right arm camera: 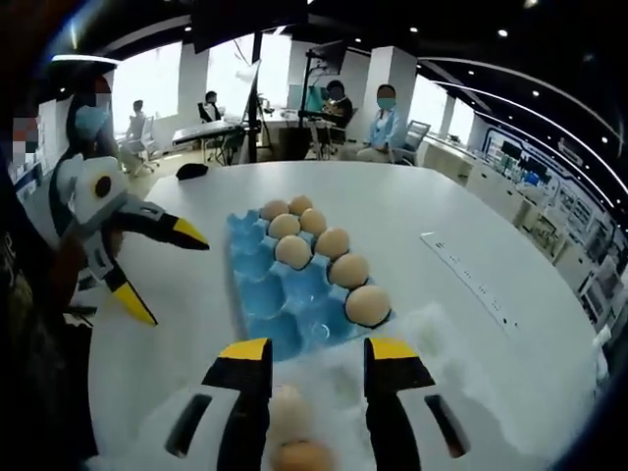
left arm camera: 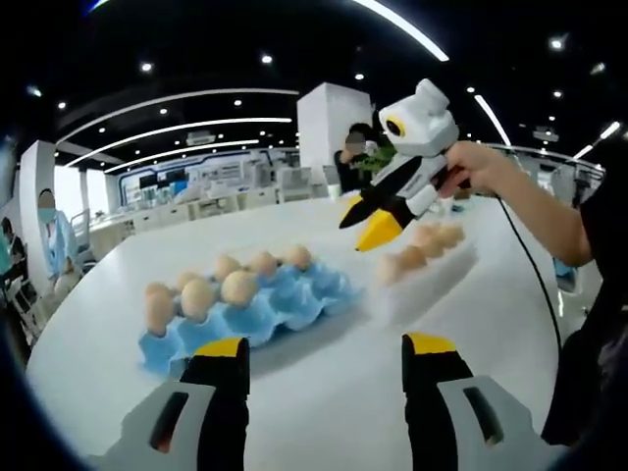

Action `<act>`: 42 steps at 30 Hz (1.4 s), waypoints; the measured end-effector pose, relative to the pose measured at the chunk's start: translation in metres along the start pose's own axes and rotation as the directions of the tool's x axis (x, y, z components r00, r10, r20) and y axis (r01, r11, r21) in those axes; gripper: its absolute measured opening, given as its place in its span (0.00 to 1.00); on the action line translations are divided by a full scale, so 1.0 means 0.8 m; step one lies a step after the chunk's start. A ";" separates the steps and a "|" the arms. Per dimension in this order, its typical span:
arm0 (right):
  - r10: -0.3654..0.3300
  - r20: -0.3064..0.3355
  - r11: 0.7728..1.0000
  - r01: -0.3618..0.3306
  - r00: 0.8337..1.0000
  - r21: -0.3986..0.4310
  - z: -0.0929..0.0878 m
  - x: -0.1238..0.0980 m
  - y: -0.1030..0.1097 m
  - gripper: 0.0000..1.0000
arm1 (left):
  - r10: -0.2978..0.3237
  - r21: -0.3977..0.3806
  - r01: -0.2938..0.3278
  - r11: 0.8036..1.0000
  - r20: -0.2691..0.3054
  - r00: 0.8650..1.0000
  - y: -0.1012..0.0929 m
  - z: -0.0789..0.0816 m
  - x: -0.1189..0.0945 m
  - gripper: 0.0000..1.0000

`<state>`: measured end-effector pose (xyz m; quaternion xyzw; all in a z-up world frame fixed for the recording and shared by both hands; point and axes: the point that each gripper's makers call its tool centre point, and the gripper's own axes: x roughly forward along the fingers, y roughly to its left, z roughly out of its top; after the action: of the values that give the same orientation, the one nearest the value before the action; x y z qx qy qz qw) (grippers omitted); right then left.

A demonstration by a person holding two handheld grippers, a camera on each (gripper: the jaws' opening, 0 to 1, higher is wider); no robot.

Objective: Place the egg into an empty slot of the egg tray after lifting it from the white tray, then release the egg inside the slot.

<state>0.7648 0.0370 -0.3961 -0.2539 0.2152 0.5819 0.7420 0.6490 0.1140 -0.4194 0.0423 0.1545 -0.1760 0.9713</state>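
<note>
Right gripper (right arm camera: 316, 361) jaws spread, empty, above eggs (right arm camera: 287, 410) in white tray (right arm camera: 432, 339) | left gripper (left arm camera: 324, 358) spread, empty | blue egg tray (right arm camera: 257, 294) mid-table (right arm camera: 412, 216)

Egg tray (right arm camera: 294, 294) on table (right arm camera: 432, 216); white tray (right arm camera: 432, 363) just beside it

Bright ceiling strips, fisheye-warped, slightly blurred.
</note>
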 end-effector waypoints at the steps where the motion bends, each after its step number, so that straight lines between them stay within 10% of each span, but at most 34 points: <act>1: -0.003 -0.004 1.000 0.003 1.000 0.004 -0.003 -0.002 -0.001 0.39 | -0.002 0.000 0.002 1.000 -0.001 1.000 -0.001 0.000 0.001 0.64; 42: -0.147 -0.083 0.982 0.155 0.986 0.107 -0.089 -0.076 -0.055 0.39 | -0.072 0.036 0.073 0.997 -0.027 0.997 -0.022 0.010 0.027 0.66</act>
<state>0.7920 -0.0623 -0.4083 -0.2489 0.2556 0.5010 0.7885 0.6645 0.0897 -0.4194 0.0571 0.1651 -0.2134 0.9612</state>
